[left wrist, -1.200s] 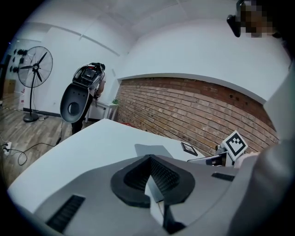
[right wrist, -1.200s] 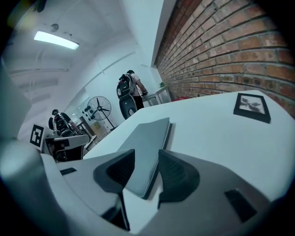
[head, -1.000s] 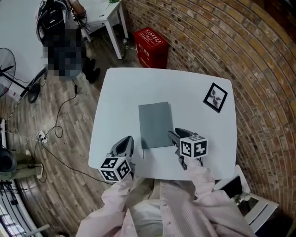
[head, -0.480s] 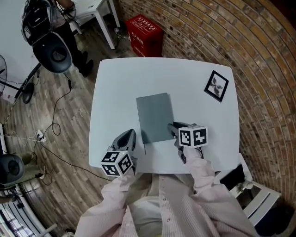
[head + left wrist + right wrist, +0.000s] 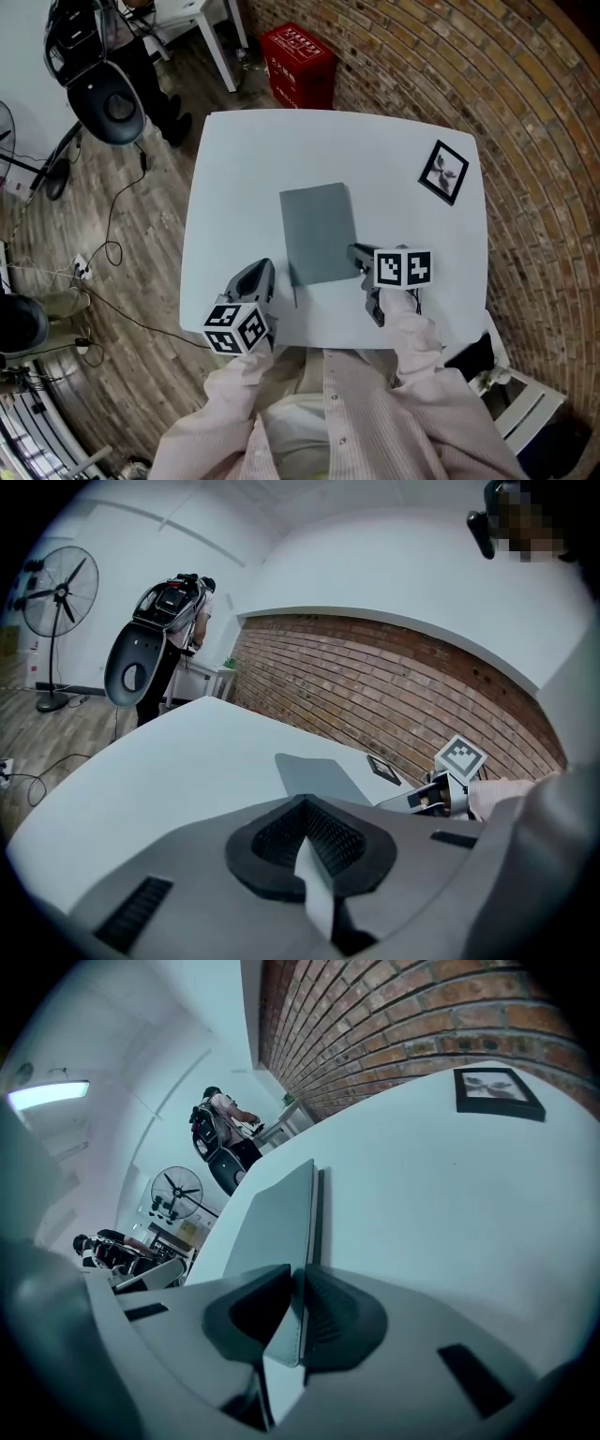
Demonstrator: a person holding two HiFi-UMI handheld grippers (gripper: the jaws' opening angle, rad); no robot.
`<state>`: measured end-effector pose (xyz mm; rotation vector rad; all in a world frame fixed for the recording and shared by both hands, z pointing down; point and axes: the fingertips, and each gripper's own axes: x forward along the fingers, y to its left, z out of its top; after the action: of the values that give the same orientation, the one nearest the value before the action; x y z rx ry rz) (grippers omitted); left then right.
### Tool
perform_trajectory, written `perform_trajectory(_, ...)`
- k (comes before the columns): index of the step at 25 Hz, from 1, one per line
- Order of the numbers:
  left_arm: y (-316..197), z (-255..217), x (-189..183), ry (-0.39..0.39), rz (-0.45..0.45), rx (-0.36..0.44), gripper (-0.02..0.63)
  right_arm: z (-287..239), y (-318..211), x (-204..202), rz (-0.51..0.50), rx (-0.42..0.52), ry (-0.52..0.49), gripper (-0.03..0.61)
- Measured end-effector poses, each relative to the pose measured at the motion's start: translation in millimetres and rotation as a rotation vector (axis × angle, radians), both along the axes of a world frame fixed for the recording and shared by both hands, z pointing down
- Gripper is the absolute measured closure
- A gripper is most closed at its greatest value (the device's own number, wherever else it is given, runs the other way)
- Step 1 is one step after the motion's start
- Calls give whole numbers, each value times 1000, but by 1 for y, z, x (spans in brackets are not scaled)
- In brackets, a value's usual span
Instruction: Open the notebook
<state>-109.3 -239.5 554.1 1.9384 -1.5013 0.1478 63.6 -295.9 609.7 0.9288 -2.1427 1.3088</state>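
Right gripper: its fingers have just been closing and are now clenched on the notebook at the book's 5 o'clock corner.
- The right gripper view shows the grey edge running straight in between the two dark pads, both pressed against it.
- I cannot tell whether the pinch holds the cover alone or the whole thin book.

Notebook: closed and flat, near the middle of the pale desk.
- Its long sides run roughly 12 to 6 o'clock.
- It lies much where it lay a second ago. No cover has lifted yet.

Left gripper: over bare desk at about 7 o'clock of the notebook, just beside that corner but apart from it.
- Its own view shows the fingers drawn together with nothing between them.

Also on the desk: a small framed picture at 2 o'clock, well clear of the work.

Reading: the change is reach turned into grip. The opening itself has not begun.

The hold sits on the right-hand edge. The likely next move is to raise that edge and swing it over toward 9 o'clock, if that is the free side and not the spine.

Risks:
- If the pinch took all the pages, the whole book will rise or slide rather than open.
- The left gripper, closed and close by, is placed to press the book down, but it is not doing so now.
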Motion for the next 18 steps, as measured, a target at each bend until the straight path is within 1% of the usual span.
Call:
perform_trajectory(6, 2, -5, 0, -7, -18, 17, 621, -9, -1, 0, 30, -1, -43, 538)
perform_trajectory(11, 8, -5, -1, -10, -49, 28, 621, -21, 0, -3, 30, 29, -78, 543)
perform_trajectory(18, 11, -15, -5, -12, -66, 60, 621, -39, 2, -8, 33, 71, -107, 548)
